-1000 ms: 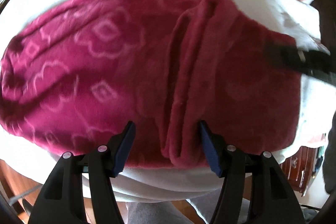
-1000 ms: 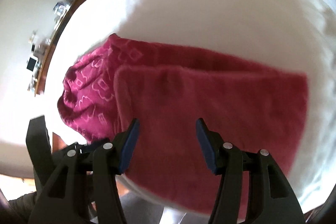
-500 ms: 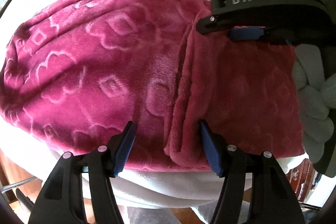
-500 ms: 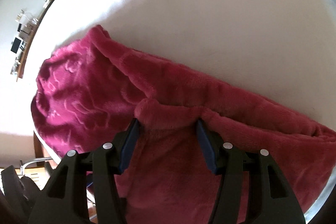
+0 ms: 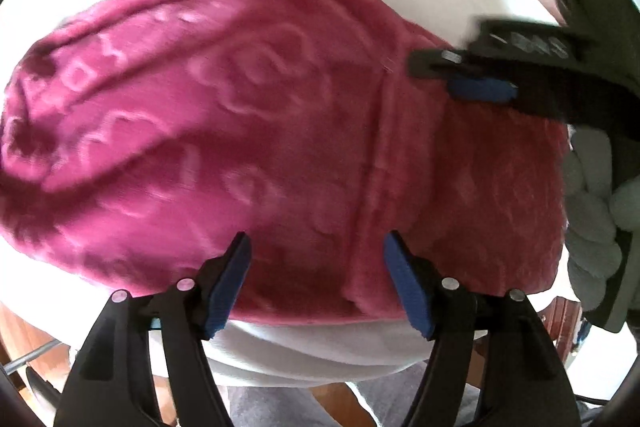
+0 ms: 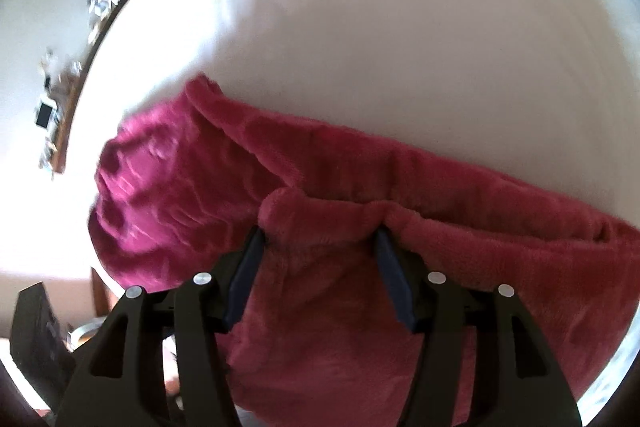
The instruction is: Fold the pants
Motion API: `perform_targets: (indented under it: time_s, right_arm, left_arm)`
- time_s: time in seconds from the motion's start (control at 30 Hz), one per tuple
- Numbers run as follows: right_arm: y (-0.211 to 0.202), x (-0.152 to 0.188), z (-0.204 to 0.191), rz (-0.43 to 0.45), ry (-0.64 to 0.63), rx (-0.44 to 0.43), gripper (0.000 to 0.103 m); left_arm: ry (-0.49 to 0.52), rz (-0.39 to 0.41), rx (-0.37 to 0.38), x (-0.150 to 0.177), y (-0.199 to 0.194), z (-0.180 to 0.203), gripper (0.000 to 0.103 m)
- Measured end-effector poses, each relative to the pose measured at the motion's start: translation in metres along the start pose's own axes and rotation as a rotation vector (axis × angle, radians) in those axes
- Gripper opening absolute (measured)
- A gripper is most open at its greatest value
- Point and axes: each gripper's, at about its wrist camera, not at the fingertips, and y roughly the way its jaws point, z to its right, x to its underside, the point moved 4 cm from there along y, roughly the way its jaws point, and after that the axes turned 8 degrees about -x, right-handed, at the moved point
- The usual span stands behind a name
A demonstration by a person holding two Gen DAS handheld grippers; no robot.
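The left gripper [image 5: 316, 267] has two black plastic arms with blue rubber pads [image 5: 230, 285]. Its jaws are opening right now and stand wide apart. The soft, fuzzy, dark pink pants [image 5: 248, 131] lie just under the pads, and a raised fold of the cloth runs up between them, but the pads do not press on it.

The right gripper [image 6: 318, 255] looks the same, black with blue pads [image 6: 390, 281]. Its jaws are partly open, about halfway. A thick, rounded lump of the pink cloth sits between the two pads, and the pads touch its sides. It looks like the lump is pinched, with the cloth bunched up at each pad. In the left wrist view this gripper [image 5: 480, 87] comes in from the right, over the far edge of the pants, and a hand in a pale knitted glove [image 5: 592, 211] holds it.

The pants are plush like a blanket, with a lighter pink pattern of loops and little squares pressed into the fluff. They are folded into a flat, wide shape with a seam going up the middle. They lie on a smooth white sheet [image 6: 400, 47] over a rounded surface, near its front edge. Brown wood floor [image 5: 16, 331] shows below.
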Motion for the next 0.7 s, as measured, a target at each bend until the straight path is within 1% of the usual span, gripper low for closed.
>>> perform_targets:
  time_s: [0.07, 0.17, 0.33, 0.37, 0.43, 0.53, 0.7]
  right_arm:
    - [-0.008, 0.002, -0.004, 0.026, 0.024, -0.010, 0.059]
    - [-0.022, 0.004, -0.011, 0.058, 0.038, 0.001, 0.059]
    - [-0.035, 0.012, -0.026, 0.080, 0.036, 0.033, 0.059]
    - [-0.034, 0.013, -0.030, 0.078, 0.029, 0.039, 0.059]
    - [-0.030, 0.014, -0.043, 0.075, 0.004, 0.072, 0.059]
    - [-0.025, 0.012, -0.056, 0.066, -0.030, 0.091, 0.059]
    - [-0.008, 0.005, -0.079, 0.046, -0.056, 0.097, 0.059]
  left_arm:
    - [-0.032, 0.005, -0.002, -0.006, -0.006, -0.022, 0.069]
    - [-0.098, 0.023, -0.010, -0.014, -0.018, -0.061, 0.069]
    - [-0.237, 0.053, -0.046, -0.026, -0.034, -0.142, 0.069]
    - [-0.273, 0.058, -0.061, -0.029, -0.036, -0.163, 0.069]
    - [-0.325, 0.062, -0.083, -0.032, -0.042, -0.187, 0.069]
    - [-0.411, 0.073, -0.117, -0.039, -0.048, -0.233, 0.069]
    - [-0.494, 0.096, -0.147, -0.042, -0.056, -0.296, 0.073]
